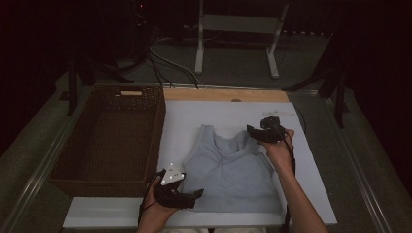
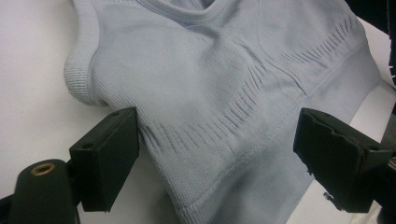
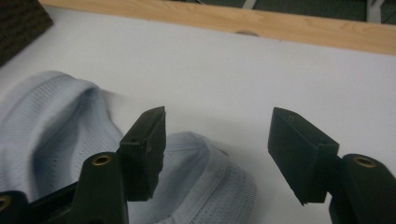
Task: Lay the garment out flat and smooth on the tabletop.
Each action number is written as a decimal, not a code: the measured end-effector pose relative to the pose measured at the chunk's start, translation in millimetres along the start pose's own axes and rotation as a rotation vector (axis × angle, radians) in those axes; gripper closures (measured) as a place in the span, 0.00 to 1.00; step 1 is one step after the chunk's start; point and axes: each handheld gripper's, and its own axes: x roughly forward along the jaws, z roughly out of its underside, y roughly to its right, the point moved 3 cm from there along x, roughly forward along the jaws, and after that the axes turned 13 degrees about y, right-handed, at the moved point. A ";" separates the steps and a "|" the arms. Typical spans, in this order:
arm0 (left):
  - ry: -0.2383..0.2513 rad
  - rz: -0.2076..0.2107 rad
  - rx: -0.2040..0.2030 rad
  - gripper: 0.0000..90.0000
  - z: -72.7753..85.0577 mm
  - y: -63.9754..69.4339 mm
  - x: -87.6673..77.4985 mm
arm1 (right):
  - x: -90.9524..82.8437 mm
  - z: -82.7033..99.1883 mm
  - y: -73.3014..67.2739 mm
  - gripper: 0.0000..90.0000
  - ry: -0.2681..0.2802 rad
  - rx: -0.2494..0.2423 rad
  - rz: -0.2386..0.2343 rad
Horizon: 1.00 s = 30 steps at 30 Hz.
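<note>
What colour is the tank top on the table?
Pale grey-blue tank top, plain ribbed knit; clearest in the left gripper view.

top (image 1: pixel 228 170): pale blue-grey ribbed tank, sleeveless, scoop neck
pose: lying flat, straps pointing away, hem nearest the person
spot: middle of the white board (image 1: pixel 194 116)

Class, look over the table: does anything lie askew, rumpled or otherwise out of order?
Yes. The pale blue tank top lies slightly askew on the white board, with wrinkled fabric and one shoulder strap humped up.

Both grippers were black; the left gripper (image 1: pixel 197 193) bore a grey three-cornered plate, brass-ringed holes marked the right gripper (image 3: pixel 217 154).
</note>
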 end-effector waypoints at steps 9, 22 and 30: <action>0.000 -0.001 0.001 0.18 0.1 0.2 0.1 | 13.9 10.2 2.9 0.53 -0.073 -0.019 0.016; -0.001 0.002 0.002 0.18 0.1 -0.5 -0.2 | 25.6 19.6 -0.3 0.97 -0.168 -0.062 0.039; -0.004 0.002 0.003 0.18 0.3 0.1 0.2 | 9.5 -5.2 4.4 0.98 -0.044 -0.040 0.064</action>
